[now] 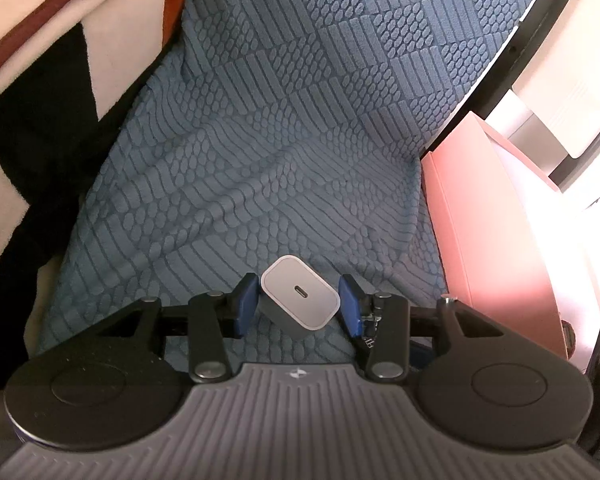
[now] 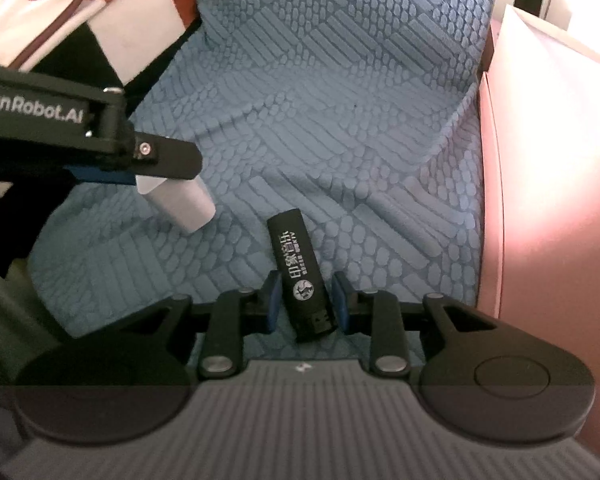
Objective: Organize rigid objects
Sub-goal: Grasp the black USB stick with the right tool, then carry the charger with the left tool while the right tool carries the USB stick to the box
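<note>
A white USB-C charger block (image 1: pixel 299 295) sits between the blue pads of my left gripper (image 1: pixel 299 304), port face toward the camera; the pads touch its sides. It also shows in the right wrist view (image 2: pixel 180 200), held under the left gripper's finger (image 2: pixel 168 158) just above the blue textured bedspread (image 2: pixel 320 120). A black USB stick (image 2: pixel 302 276) with white print lies between the pads of my right gripper (image 2: pixel 306 300). The pads stand close beside it with small gaps; the stick rests on the bedspread.
A pink box (image 1: pixel 496 240) stands at the right edge of the bedspread, also in the right wrist view (image 2: pixel 548 180). A red, white and black blanket (image 1: pixel 40 60) lies at the upper left. Bare blue bedspread (image 1: pixel 300 120) stretches ahead.
</note>
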The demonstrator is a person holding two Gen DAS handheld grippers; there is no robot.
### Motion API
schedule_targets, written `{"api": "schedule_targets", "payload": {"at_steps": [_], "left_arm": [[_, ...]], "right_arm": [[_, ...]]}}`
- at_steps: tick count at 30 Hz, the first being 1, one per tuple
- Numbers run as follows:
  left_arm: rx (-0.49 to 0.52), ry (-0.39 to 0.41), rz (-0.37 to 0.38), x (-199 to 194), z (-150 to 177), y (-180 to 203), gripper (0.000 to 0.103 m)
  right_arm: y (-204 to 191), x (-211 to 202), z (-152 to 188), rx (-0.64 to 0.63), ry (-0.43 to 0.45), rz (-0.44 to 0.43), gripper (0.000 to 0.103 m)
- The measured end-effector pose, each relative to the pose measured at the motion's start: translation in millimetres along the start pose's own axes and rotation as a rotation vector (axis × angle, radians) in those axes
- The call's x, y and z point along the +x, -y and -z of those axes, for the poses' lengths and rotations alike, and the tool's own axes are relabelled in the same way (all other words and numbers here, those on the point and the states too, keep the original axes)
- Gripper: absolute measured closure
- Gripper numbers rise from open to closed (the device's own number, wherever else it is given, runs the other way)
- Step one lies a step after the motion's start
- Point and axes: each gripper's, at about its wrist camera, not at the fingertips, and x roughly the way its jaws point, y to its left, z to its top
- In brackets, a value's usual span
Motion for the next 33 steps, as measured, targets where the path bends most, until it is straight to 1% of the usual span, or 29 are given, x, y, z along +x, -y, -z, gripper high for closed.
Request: {"api": "schedule_targets", "payload": {"at_steps": [3, 6, 12, 13, 17, 21, 27, 33], "left_arm": [[0.001, 0.003, 0.002, 0.7, -0.2, 0.5, 0.053], [0.003, 0.005, 0.008, 0.6, -0.8, 1.3, 0.053], [0.008, 0.017, 0.012, -1.1, -1.9, 2.3, 0.053], [0.005, 0.017, 0.009, -1.1, -2.4, 2.4, 0.053], [0.001, 0.030, 0.034, -7.1, -4.7, 4.2, 0.054], [0.015, 0.042, 0.031, -16.0, -5.3, 10.5, 0.054], [0.039, 0.019, 0.036, -19.9, 2.0, 21.9, 0.054], [0.040, 0.052, 0.046, -42.7, -4.8, 35.8, 0.054]], "right_arm": [[-4.6, -0.2, 0.6, -0.023, 0.004, 0.005, 0.077], [-3.1, -3.5, 0.8, -0.008, 0.018, 0.003, 0.077], [2.5, -18.3, -3.5, 0.026, 0.075, 0.029, 0.077], [3.2, -22.0, -4.1, 0.029, 0.083, 0.034, 0.077], [6.2, -36.1, -8.4, 0.034, 0.118, 0.044, 0.077], [11.3, -55.2, -11.1, 0.052, 0.149, 0.048, 0.077], [16.3, -83.2, -16.5, 0.057, 0.184, 0.059, 0.077], [25.1, -114.1, -24.9, 0.097, 0.232, 0.059, 0.077]]}}
